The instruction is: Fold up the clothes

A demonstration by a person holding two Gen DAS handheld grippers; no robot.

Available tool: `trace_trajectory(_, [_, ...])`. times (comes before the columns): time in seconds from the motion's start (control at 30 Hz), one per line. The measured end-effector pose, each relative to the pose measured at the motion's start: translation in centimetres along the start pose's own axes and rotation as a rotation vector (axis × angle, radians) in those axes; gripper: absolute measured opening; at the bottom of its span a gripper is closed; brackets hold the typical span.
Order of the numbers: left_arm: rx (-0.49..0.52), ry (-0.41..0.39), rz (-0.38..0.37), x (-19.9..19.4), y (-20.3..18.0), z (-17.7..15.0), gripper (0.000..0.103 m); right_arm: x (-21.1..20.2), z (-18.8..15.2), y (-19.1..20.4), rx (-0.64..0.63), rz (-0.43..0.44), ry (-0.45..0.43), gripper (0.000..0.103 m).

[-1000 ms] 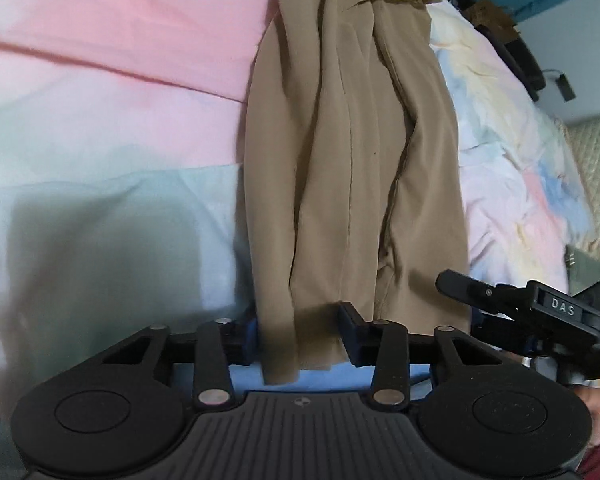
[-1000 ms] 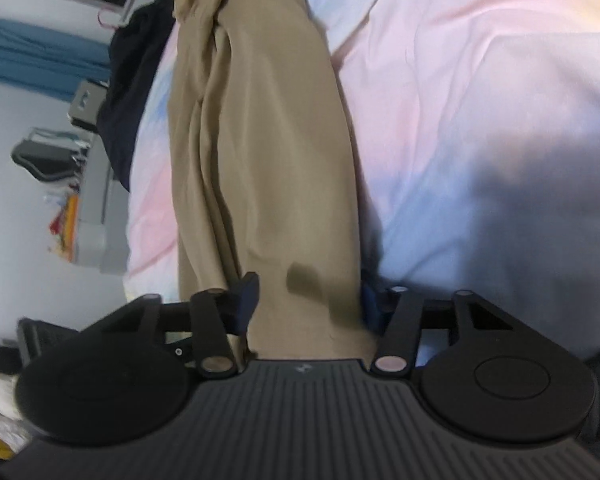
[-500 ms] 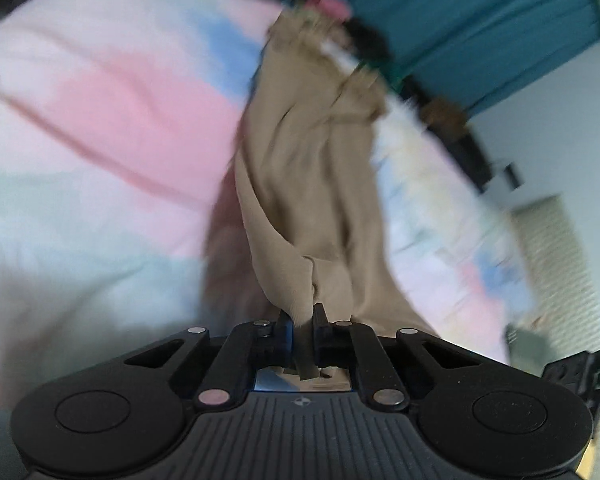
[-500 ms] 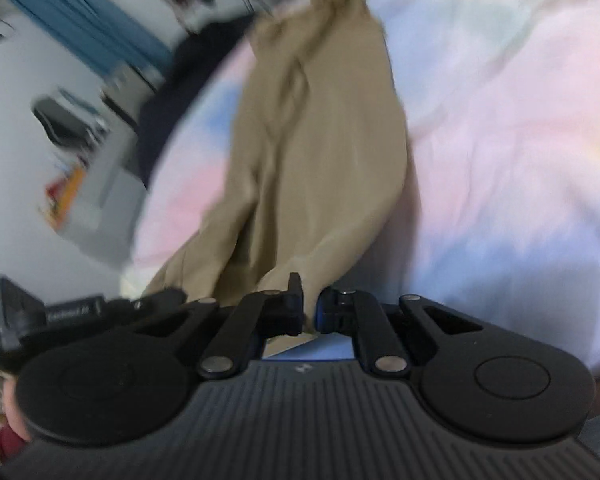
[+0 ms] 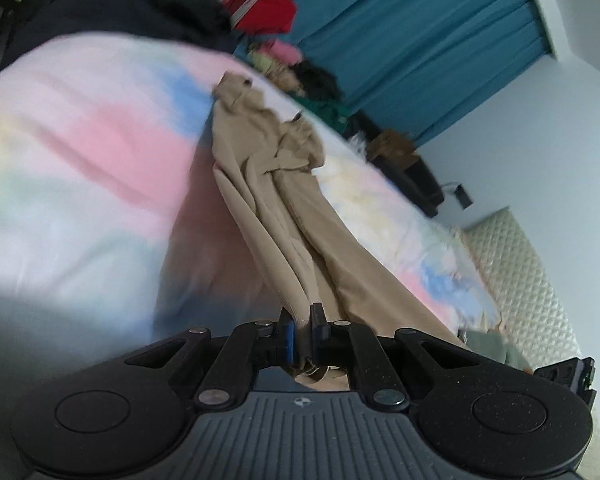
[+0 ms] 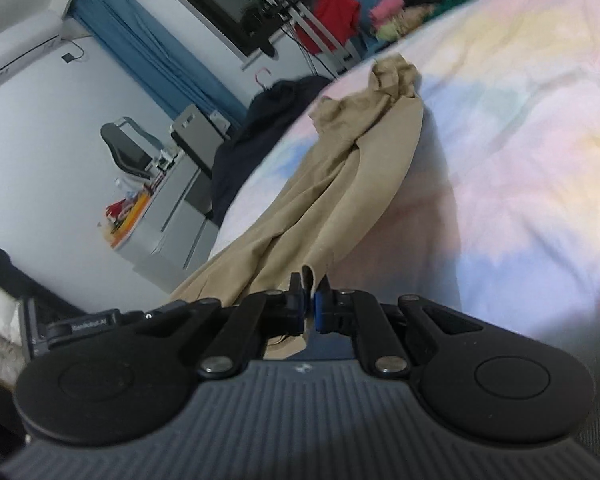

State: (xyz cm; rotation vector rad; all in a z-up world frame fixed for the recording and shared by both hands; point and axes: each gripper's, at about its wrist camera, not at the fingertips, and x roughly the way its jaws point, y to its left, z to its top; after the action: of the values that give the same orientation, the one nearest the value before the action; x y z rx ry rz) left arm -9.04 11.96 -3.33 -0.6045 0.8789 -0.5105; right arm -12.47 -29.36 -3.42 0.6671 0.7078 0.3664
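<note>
Since a second ago we clamp both claws on the trousers' [image 5: 284,216] near hem and lift it.
Left claw [image 5: 303,330] and right claw [image 6: 309,306] grip cloth; the fold toward the far waistband is still undone.

Trousers [image 5: 300,216] between the fingers [image 5: 286,330]: plain tan, no pattern. Bedsheet [image 5: 80,152] beyond the fingers: pastel tie-dye, pink/blue/yellow/white. Curtains [image 5: 420,48] far behind: teal. Garment [image 6: 334,16] past the fingers: red. Fingers: black, blue pads.

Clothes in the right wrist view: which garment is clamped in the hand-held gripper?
The tan trousers, stretched across the pastel bedspread into the right hand-held gripper. The dark garment and red one lie beyond, untouched.
</note>
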Motion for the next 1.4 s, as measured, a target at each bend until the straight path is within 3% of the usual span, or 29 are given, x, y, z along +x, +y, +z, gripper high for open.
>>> trace_trajectory(0.1, [0.011,0.001,0.03,0.5,-0.2,0.0,0.007,-0.6,-1.2,-0.9,0.027,-0.005,0.007,0.008])
trace_trajectory(0.23, [0.076,-0.036,0.099,2.6,-1.4,2.6,0.007,1.8,1.5,-1.0,0.026,-0.019,-0.041,0.008])
trace_trajectory(0.5, [0.18,-0.191,0.27,12.8,-4.0,14.4,0.008,13.1,11.8,-1.3,0.014,-0.117,-0.153,0.008])
trace_trajectory(0.7, [0.213,-0.195,0.339,20.9,-1.4,18.9,0.008,20.8,16.1,-3.9,-0.004,-0.198,-0.135,0.008])
trace_trajectory(1.03, [0.329,-0.12,0.4,31.0,3.7,20.4,0.009,29.0,17.6,-9.3,-0.035,-0.301,-0.05,0.008])
trace_trajectory(1.27, [0.384,-0.119,0.405,31.8,3.7,20.1,0.012,30.6,17.1,-8.3,-0.134,-0.387,-0.032,0.01])
trace_trajectory(1.33, [0.413,-0.125,0.396,31.3,3.1,19.7,0.019,30.0,17.1,-7.7,-0.147,-0.386,-0.044,0.01])
trace_trajectory(1.4, [0.424,-0.136,0.379,30.4,2.2,19.2,0.038,28.6,17.1,-6.8,-0.161,-0.376,-0.064,0.011])
